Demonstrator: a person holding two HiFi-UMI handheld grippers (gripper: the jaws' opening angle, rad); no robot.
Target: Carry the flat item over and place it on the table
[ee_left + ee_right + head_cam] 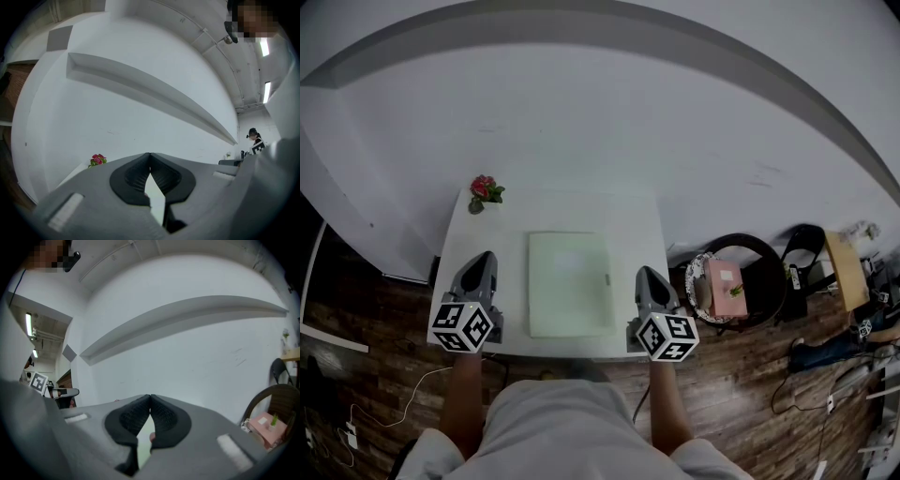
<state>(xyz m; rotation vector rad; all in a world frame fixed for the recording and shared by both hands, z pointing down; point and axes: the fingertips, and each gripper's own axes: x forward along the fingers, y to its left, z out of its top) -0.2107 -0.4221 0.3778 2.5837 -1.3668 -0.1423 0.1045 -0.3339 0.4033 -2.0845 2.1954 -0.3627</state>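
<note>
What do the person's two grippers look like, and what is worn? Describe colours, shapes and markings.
Both the left gripper and the right gripper are grey, tapering to two jaws lined with black ribbed pads. Each carries a white cube printed with black square markers. The person wears pale clothing; the forearms are uncovered.

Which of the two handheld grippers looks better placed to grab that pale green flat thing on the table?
The right gripper, though only slightly: it sits closer to the flat item than the left gripper does. Both are shut beside it.
</note>
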